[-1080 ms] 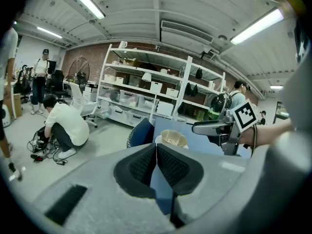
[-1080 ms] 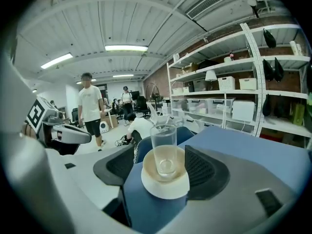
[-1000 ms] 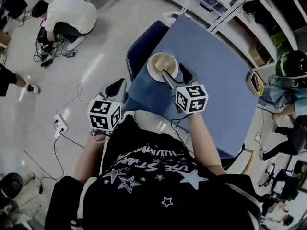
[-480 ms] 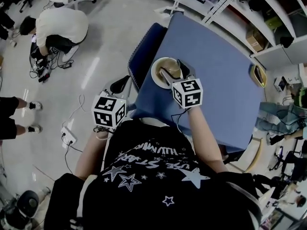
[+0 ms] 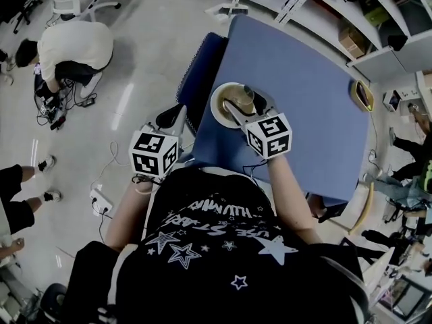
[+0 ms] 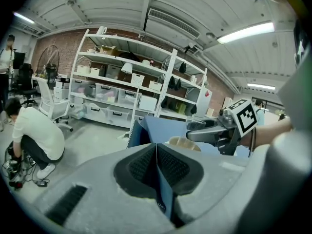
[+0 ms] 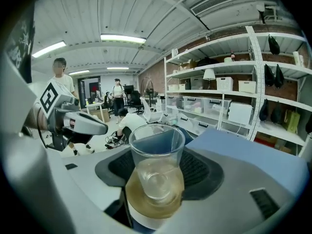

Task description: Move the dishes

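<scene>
A clear glass (image 5: 246, 100) stands on a beige plate (image 5: 220, 105) near the left edge of the blue table (image 5: 304, 93). My right gripper (image 5: 238, 96) reaches over the plate with a finger on each side of the glass. Its jaws have just been closing, and in the right gripper view the pads meet the sides of the glass (image 7: 156, 152), with the plate (image 7: 146, 212) below. My left gripper (image 5: 177, 112) hangs off the table's left side. It is shut with nothing between its pads (image 6: 168, 165).
A blue chair (image 5: 200, 73) stands against the table's left edge, between the left gripper and the plate. A small yellow-rimmed object (image 5: 362, 94) lies at the table's right edge. A person (image 5: 67, 49) crouches on the floor at left. Shelving (image 6: 122, 91) lines the far wall.
My right gripper has moved forward over the plate, so its fingers now flank the glass, and its jaws have drawn in. The left gripper has drifted a little toward the table, still shut.
</scene>
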Demonstrator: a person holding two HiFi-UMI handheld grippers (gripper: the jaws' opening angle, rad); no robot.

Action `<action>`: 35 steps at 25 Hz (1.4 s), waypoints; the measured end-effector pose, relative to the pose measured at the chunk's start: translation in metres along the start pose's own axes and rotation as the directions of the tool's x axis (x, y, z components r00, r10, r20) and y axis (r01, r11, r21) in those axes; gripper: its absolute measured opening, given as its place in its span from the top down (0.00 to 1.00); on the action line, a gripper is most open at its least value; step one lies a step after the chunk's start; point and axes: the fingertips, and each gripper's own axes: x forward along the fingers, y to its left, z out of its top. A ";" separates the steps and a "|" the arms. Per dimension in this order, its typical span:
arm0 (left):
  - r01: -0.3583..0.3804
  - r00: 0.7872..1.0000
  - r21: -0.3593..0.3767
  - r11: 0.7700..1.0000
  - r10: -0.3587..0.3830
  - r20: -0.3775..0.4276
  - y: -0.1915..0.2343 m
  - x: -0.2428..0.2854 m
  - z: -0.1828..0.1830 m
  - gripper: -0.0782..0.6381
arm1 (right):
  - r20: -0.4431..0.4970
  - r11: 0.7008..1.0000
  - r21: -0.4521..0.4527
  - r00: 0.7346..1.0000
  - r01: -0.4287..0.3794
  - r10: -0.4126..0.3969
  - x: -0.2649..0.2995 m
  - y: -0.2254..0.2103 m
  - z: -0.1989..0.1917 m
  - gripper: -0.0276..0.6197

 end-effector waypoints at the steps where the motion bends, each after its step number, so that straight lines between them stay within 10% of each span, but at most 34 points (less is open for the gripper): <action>1: 0.007 1.000 0.002 1.000 -0.007 0.002 0.000 0.002 0.003 0.86 | 0.009 1.000 0.007 1.000 0.001 -0.001 -0.003 -0.001 0.006 0.53; 12: 0.034 0.999 0.008 0.999 -0.034 0.007 0.015 0.024 0.015 0.86 | 0.117 0.998 0.015 0.991 0.058 -0.059 0.000 -0.046 0.071 0.53; 35: 0.026 0.999 -0.027 0.999 -0.028 -0.046 0.033 0.039 0.005 0.86 | -0.022 1.000 0.001 1.000 -0.002 0.002 0.086 -0.077 0.024 0.53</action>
